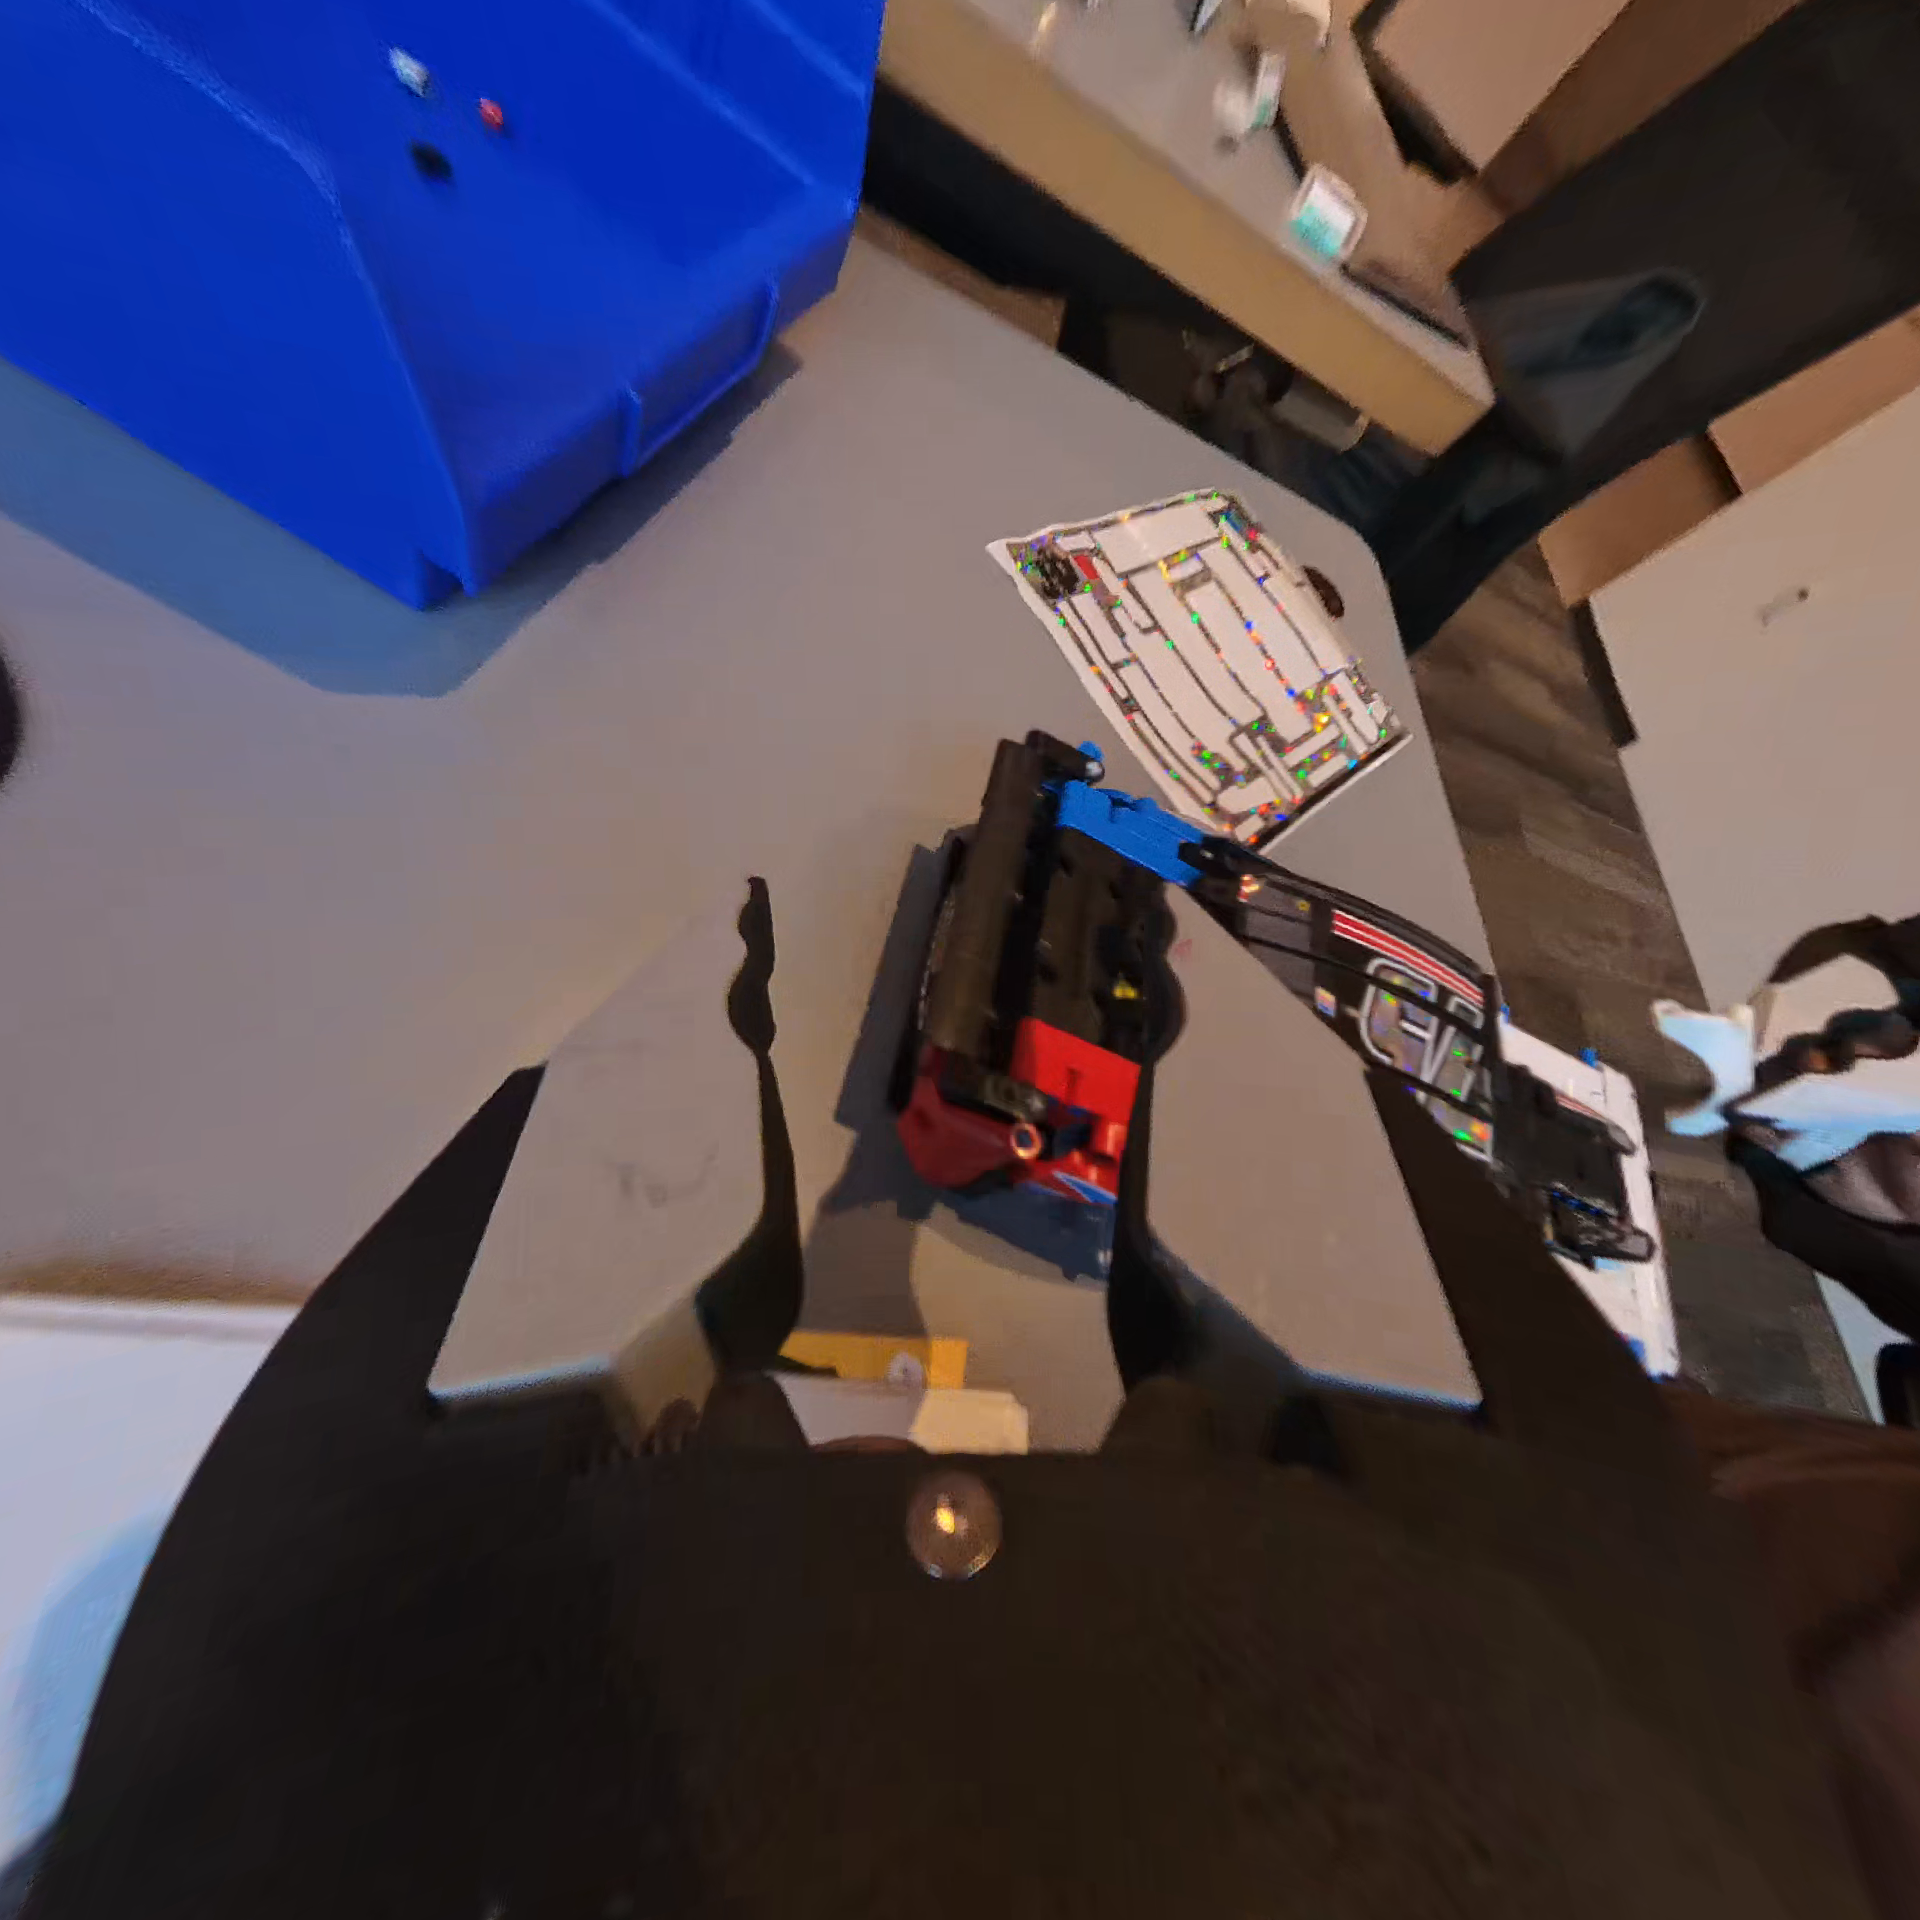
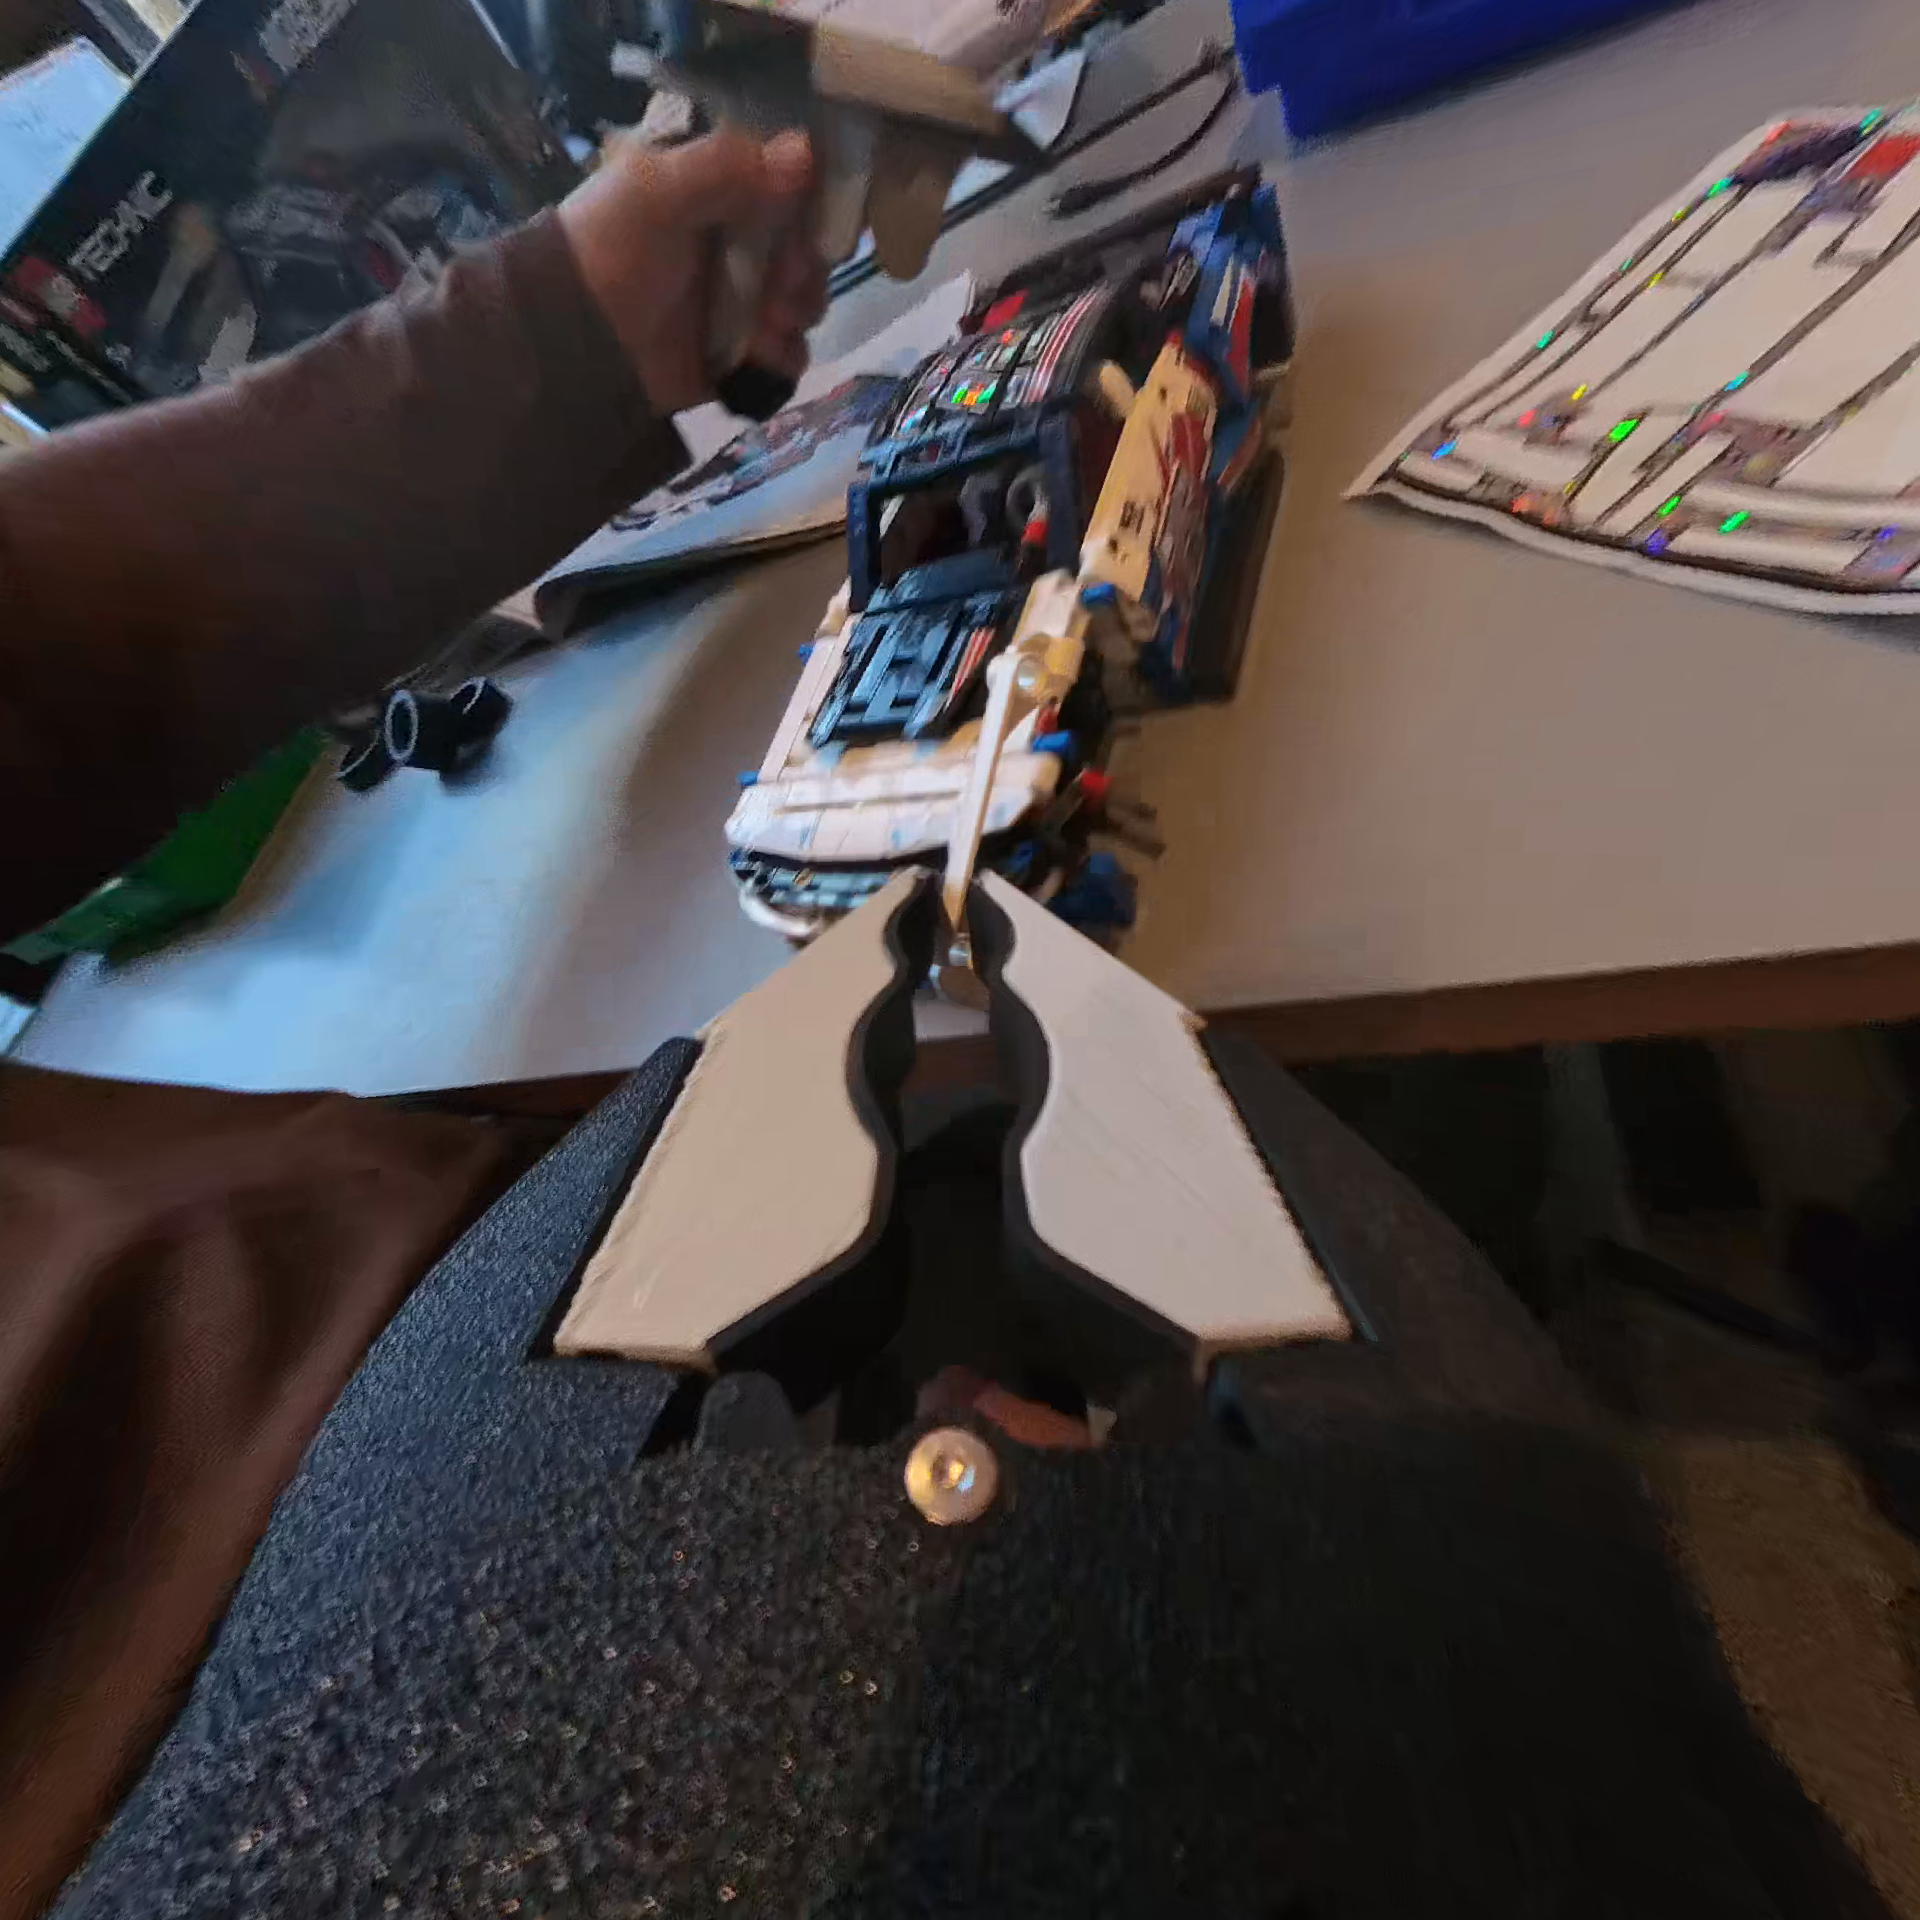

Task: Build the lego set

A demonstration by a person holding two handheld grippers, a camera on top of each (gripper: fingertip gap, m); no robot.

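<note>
Here, the right tongs [image 2: 951, 914] are pinching a thin white strut [image 2: 987, 769] on the lego car [image 2: 997, 582] lying mid-desk [image 2: 1455, 790], likely seating it; left tongs [image 1: 951, 1049], spread wide, are hovering to brace

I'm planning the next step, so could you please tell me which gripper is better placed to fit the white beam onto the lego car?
Right. The right gripper is shut on the white beam at the lego car. The left gripper is open and empty above the car's rear.
</note>
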